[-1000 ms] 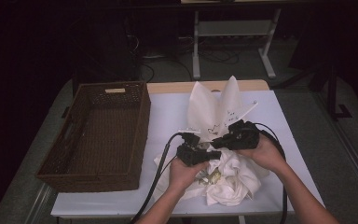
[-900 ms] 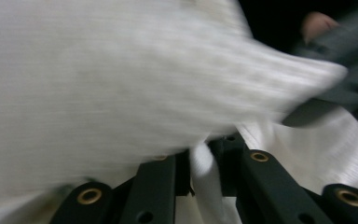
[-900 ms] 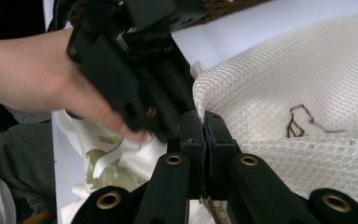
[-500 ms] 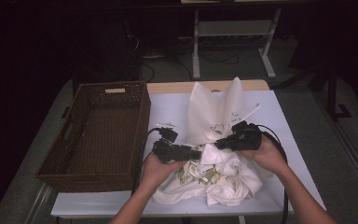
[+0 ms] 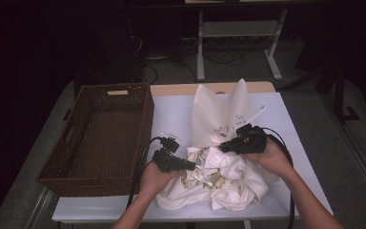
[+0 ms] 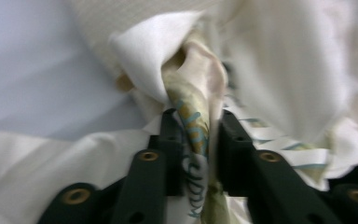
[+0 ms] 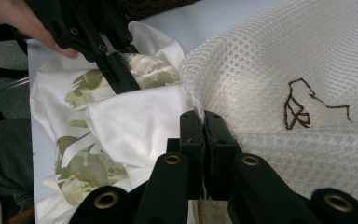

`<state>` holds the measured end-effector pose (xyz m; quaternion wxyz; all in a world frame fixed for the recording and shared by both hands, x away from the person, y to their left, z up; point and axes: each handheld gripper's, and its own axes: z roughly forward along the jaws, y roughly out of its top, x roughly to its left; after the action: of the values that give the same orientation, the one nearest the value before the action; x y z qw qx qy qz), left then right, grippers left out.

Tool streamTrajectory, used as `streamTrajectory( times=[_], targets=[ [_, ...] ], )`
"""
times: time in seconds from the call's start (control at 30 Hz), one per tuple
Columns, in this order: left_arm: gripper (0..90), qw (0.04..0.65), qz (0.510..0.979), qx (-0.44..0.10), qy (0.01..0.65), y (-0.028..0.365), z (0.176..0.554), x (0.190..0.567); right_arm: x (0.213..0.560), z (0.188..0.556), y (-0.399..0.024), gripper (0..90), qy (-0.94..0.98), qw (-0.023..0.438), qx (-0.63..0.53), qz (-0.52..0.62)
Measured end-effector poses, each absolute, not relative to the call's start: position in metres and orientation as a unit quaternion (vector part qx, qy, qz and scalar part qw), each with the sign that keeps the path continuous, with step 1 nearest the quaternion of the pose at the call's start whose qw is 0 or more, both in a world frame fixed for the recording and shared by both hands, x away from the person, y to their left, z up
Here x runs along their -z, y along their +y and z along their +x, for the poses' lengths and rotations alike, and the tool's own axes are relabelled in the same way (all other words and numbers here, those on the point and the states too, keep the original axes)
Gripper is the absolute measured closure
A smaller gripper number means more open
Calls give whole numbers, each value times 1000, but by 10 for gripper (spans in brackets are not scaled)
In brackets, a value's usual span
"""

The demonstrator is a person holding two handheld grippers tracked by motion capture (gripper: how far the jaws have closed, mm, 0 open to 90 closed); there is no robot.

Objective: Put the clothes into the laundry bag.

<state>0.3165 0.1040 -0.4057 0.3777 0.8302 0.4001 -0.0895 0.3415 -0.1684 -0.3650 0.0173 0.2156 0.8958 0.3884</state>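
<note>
Gripping cloth [image 6: 193, 126], mesh bag [image 7: 279, 70]

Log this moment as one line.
left tool: just closed on printed white garment | right tool: shut on mesh bag | wicker basket: beside

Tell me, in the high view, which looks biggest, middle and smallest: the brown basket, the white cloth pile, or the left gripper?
1. The brown basket looks biggest.
2. The white cloth pile comes next, though it lies nearer the camera, so the gap is a bit unsure.
3. The left gripper is clearly smallest.

cloth's [image 6: 307, 70] far folds — blurred
</note>
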Motion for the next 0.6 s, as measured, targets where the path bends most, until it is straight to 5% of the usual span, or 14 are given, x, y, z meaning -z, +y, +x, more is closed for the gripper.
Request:
streamTrajectory(
  times=[0.37,0.6],
  targets=[
    [795,423,827,98,357,61,310,377,355,336,-160,878,890,-4,-413,195],
    [778,437,797,96,406,46,336,409,349,335,-165,878,886,-4,-416,203]
  ],
)
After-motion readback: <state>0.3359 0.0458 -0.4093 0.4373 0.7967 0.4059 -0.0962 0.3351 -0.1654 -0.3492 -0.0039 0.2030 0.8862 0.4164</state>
